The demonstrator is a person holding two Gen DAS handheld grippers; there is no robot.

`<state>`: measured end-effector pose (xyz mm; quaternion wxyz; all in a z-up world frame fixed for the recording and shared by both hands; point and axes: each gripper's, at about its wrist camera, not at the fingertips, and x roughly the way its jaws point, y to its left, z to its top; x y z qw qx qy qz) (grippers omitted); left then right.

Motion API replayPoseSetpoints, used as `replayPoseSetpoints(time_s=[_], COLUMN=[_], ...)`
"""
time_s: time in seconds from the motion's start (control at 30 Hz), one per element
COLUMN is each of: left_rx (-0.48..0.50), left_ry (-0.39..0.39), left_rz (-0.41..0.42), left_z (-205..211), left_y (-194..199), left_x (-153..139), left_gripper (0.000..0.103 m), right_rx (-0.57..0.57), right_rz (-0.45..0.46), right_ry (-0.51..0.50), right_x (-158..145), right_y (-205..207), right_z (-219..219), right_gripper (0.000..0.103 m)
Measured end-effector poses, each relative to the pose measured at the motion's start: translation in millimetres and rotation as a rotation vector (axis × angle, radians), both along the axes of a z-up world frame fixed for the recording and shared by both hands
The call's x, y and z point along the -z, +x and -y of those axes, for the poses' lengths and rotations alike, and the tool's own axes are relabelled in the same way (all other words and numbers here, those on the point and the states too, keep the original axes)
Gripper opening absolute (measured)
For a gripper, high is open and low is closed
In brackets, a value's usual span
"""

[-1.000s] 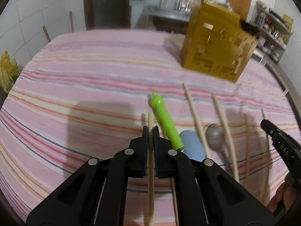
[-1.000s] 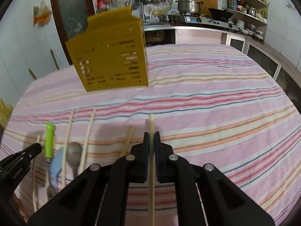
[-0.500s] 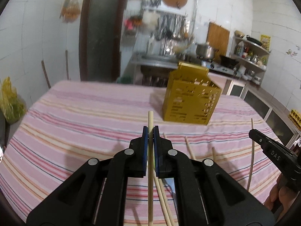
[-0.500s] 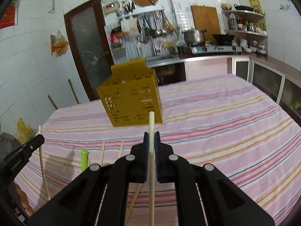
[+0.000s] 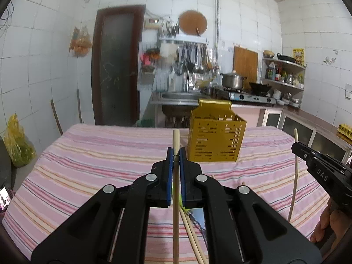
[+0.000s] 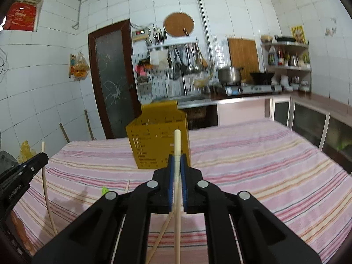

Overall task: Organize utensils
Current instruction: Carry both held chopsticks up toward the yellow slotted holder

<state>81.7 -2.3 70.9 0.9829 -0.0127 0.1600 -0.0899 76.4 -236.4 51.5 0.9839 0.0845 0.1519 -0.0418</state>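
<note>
Two grippers, left (image 5: 176, 154) and right (image 6: 177, 161), jaws each pinching one chopstick (image 5: 176, 138).

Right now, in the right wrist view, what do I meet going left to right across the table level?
Left gripper with its chopstick → green utensil tip → yellow utensil basket → right gripper clamping its chopstick → bare striped tablecloth.

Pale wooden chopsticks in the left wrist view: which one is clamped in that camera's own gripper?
The upright central chopstick between the blue-padded fingers; the one at right is in the other gripper.
</note>
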Motion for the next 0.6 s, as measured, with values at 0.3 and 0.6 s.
replayPoseSetpoints(time_s=[0.3, 0.6], left_rx=[0.024, 0.038], left_ry=[-0.014, -0.055], left_rz=[0.070, 0.109], left_z=[5.4, 6.9], left_y=[6.0, 30.5], left_x=[-16.6, -43.7], left_gripper=[0.004, 0.004], right_rx=[0.003, 0.007], right_rz=[0.045, 0.090], right_ry=[-0.039, -0.057], right_x=[-12.8, -35.4], right_y=[7.8, 22.8], right_z=[-4.9, -5.4], right_gripper=[0.006, 0.006])
